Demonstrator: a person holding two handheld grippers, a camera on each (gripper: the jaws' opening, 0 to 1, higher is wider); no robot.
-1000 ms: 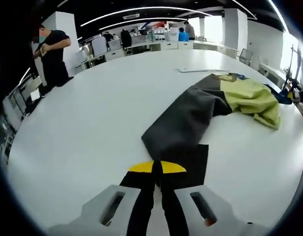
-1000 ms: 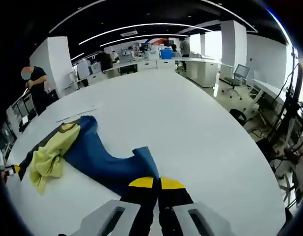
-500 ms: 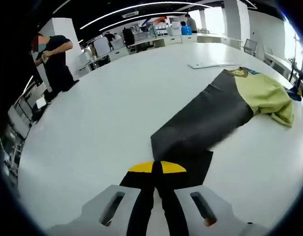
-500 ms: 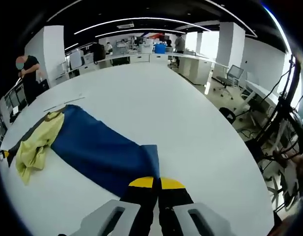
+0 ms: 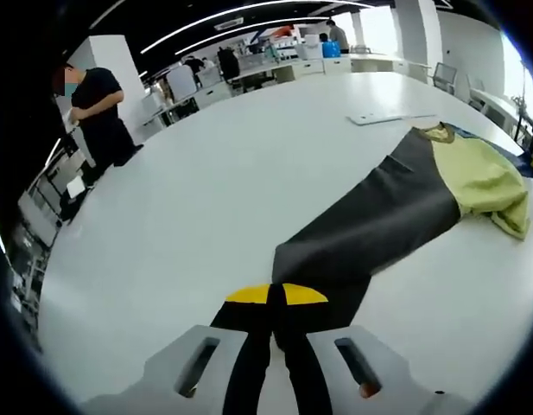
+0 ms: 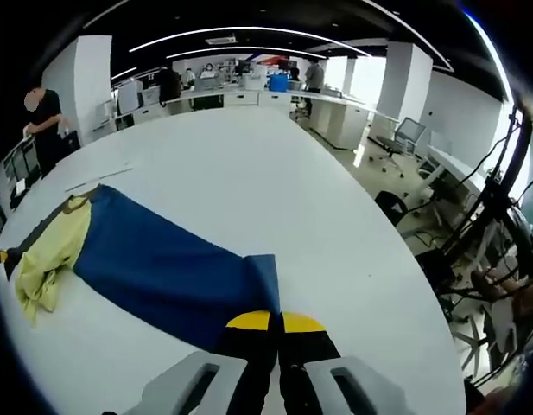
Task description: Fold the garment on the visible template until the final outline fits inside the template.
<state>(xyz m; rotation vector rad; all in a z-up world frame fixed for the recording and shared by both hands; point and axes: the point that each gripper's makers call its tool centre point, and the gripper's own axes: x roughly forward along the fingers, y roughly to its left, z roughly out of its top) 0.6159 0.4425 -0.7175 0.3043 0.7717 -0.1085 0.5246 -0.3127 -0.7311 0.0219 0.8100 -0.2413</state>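
Observation:
A garment lies stretched across the white table (image 5: pixel 206 199). In the left gripper view its dark grey sleeve (image 5: pixel 370 225) runs from my left gripper (image 5: pixel 276 296) toward the yellow-green body (image 5: pixel 478 177) at the right. My left gripper is shut on the grey sleeve's end. In the right gripper view the blue sleeve (image 6: pixel 162 268) runs from my right gripper (image 6: pixel 276 322) to the yellow-green body (image 6: pixel 46 255) at the left. My right gripper is shut on the blue sleeve's end. A thin white sheet (image 5: pixel 383 118) lies flat just beyond the collar, and is the white sheet (image 6: pixel 98 177) past the garment.
A person in black (image 5: pixel 98 104) stands by the table's far left edge. Desks and several people (image 6: pixel 314 78) fill the office background. Chairs and cables (image 6: pixel 499 259) stand off the table's right side. Wide bare tabletop (image 6: pixel 275 190) spreads beyond the garment.
Both sleeves have been pulled out straight and flat from their bunched, curved lie. The yellow-green body has flattened, and both views have shifted with the hands.

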